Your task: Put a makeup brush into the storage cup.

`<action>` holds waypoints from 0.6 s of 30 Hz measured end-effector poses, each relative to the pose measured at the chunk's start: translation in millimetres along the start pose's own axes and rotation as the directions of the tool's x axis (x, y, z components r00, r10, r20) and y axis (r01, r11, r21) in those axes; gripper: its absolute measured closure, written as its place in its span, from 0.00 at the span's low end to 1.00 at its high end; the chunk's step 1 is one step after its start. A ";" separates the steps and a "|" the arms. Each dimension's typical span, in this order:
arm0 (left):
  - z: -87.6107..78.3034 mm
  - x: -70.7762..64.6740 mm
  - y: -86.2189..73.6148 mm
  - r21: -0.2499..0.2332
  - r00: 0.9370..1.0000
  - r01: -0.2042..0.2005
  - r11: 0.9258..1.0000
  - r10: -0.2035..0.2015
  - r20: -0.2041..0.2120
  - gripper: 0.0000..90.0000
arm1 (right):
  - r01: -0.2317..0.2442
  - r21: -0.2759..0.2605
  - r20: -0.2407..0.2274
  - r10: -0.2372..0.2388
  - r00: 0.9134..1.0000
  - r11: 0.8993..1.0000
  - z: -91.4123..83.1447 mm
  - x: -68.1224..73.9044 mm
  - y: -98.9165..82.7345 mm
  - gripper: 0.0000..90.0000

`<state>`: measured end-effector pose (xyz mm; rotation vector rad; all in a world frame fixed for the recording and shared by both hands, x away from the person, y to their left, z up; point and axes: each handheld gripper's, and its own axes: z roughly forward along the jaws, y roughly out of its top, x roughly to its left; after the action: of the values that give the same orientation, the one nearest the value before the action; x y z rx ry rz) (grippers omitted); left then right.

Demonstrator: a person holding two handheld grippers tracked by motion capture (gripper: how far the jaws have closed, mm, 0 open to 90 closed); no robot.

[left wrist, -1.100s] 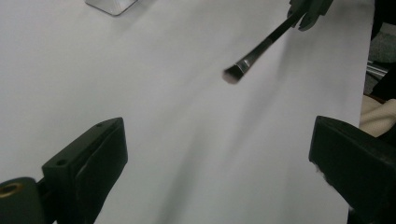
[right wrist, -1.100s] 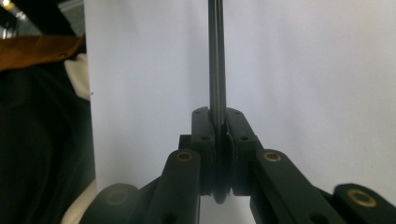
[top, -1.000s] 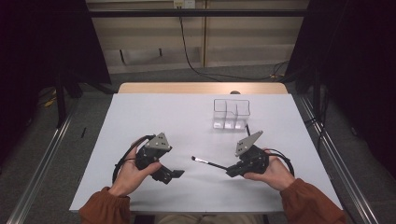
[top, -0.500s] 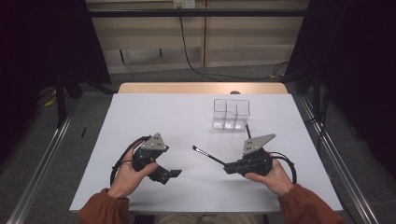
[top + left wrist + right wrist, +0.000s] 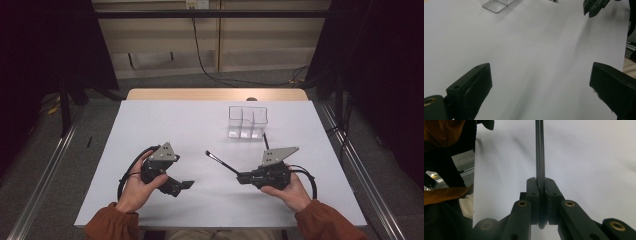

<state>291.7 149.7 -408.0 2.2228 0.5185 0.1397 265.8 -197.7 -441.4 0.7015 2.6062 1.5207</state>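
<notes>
A thin black brush (image 5: 222,163) with a pale metal tip is clamped in my right gripper (image 5: 242,177), which is shut on its handle low over the white table (image 5: 200,125). The brush points left and away from the person. In the right gripper view its shaft (image 5: 539,150) runs straight up from the closed pads (image 5: 534,188) of my right gripper (image 5: 541,185). My left gripper (image 5: 182,186) rests at the front left, held in a hand, jaws wide apart. Nothing lies between the pads (image 5: 477,80) of my left gripper (image 5: 540,75).
A clear plastic organizer (image 5: 247,121) with three compartments stands at the back right of the table. A thin dark stick (image 5: 265,141) lies just in front of it. The right gripper's tips (image 5: 594,6) show far off in the left gripper view, near the organizer's corner (image 5: 496,5).
The brush tip has swung away from the person, toward the back of the table, as the right hand turned a little. The left gripper has stayed put.
</notes>
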 end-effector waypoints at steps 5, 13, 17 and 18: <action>-1.5 0.7 -0.2 0.000 1.000 -0.011 1.000 0.011 -0.009 0.05 | 0.003 -0.052 0.009 -0.003 1.000 0.999 -1.1 0.2 -1.1 0.93; 1.8 -0.9 -1.8 -0.031 1.000 0.005 0.999 -0.005 -0.004 0.05 | 0.002 -0.109 0.012 -0.001 1.000 0.994 -3.7 -0.2 -0.7 0.93; 2.9 -2.5 -2.1 -0.074 1.000 0.012 0.997 -0.014 -0.020 0.05 | 0.012 -0.127 0.016 -0.010 1.000 0.992 -4.5 0.4 -0.1 0.93; 2.8 -2.8 -2.0 -0.075 1.000 0.010 0.997 -0.012 -0.022 0.04 | 0.012 -0.133 0.014 -0.010 1.000 0.991 -4.5 0.4 -0.1 0.93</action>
<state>289.2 147.8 -411.1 2.1471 0.5293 0.1755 264.2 -201.3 -439.0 0.6807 2.4662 1.6621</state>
